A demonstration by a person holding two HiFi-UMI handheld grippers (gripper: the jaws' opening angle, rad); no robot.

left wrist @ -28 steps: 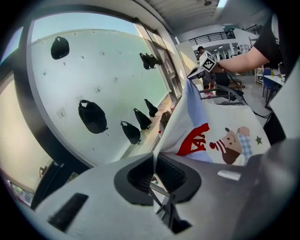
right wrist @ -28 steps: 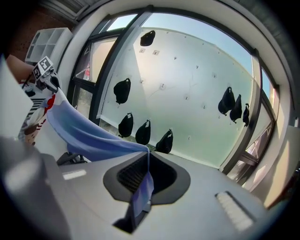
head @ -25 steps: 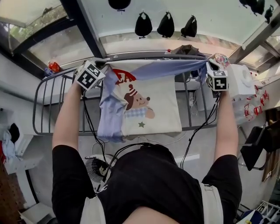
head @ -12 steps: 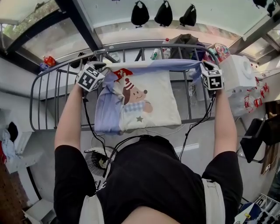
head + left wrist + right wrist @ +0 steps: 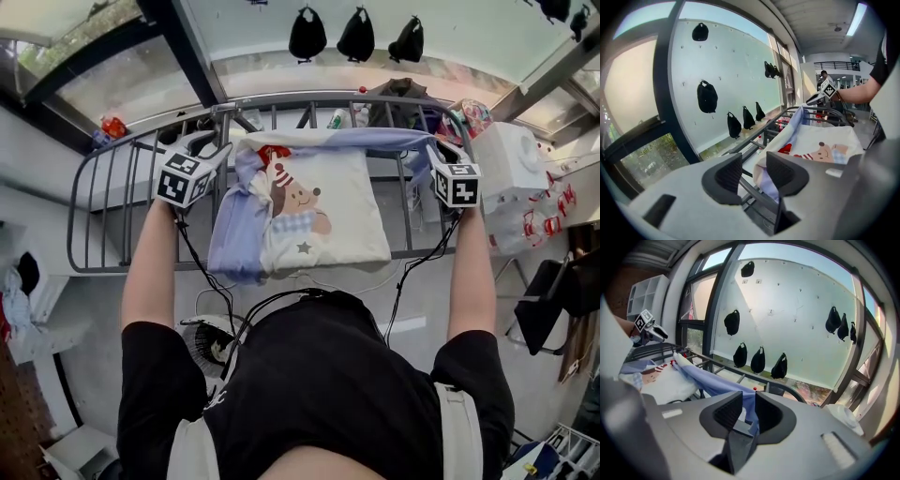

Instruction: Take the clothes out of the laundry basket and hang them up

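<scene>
While reaching both arms out to the drying rack [image 5: 300,98], holds the left tool [image 5: 753,164] with jaws well apart, just opened and pinching nothing. Shows only a rack bar through that gap, with the bunched edge of the T-shirt [image 5: 820,150] just beside one jaw. Holds the right tool [image 5: 748,401] with jaws partly apart, likewise just opened, a fold of the T-shirt's blue fabric lying loose in the gap, nearer one pad than the other. Has the T-shirt, cream with blue sleeves and a bear print, spread across the rack's bars between the two tools, a blue band of it stretched along the top rail. Faces a pale wall beyond the rack, with black bags [image 5: 307,36] hung in a row.
</scene>
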